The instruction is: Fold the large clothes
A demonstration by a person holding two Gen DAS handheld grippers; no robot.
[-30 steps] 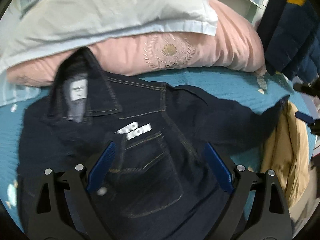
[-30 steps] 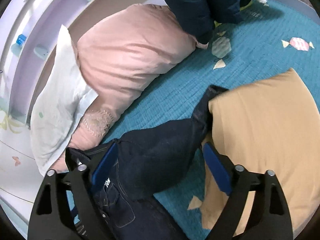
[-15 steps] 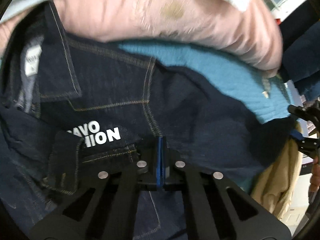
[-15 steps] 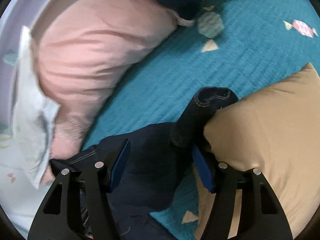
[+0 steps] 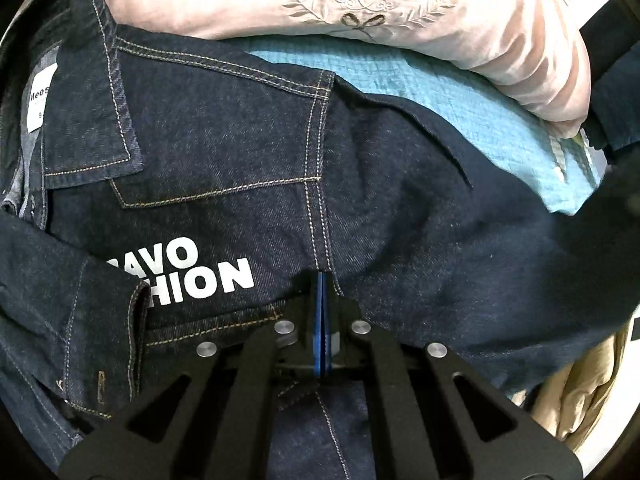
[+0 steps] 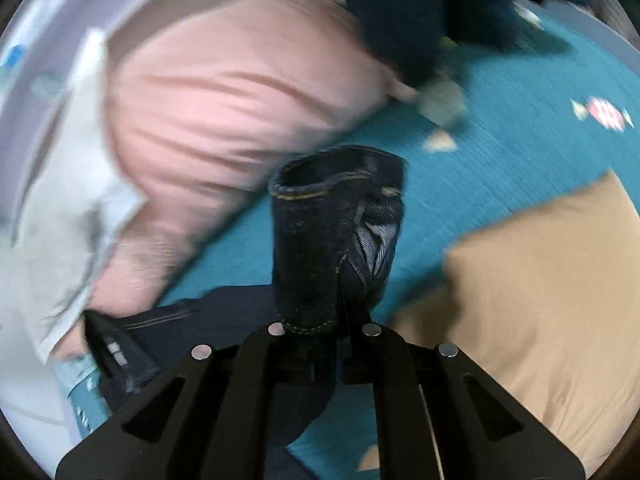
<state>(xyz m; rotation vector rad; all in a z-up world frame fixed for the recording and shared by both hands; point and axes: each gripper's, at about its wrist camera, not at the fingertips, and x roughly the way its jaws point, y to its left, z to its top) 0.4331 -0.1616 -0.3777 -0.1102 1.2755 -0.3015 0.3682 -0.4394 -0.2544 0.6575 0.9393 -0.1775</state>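
A dark denim jacket point(image 5: 240, 160) with white lettering lies front up on the bed, its collar and label at the left. My left gripper point(image 5: 322, 312) is shut, its blue pads together, tips down on the jacket's front seam just right of the lettering; I see no cloth between them. In the right wrist view the jacket's sleeve cuff point(image 6: 332, 220) stands up out of my right gripper point(image 6: 324, 356). Its jaws are closing on the sleeve, which hides the pads.
A pink pillow point(image 5: 400, 8) lies just beyond the jacket, a white pillow point(image 6: 60, 220) against it. The teal bedspread point(image 6: 500, 152) runs to the right. A tan garment point(image 6: 540, 300) lies right of the sleeve. Dark blue clothing point(image 6: 400, 12) hangs at the far edge.
The left gripper came down onto the jacket front and shut. The right gripper closed around the sleeve, and the cuff now stands upright off the tan garment.
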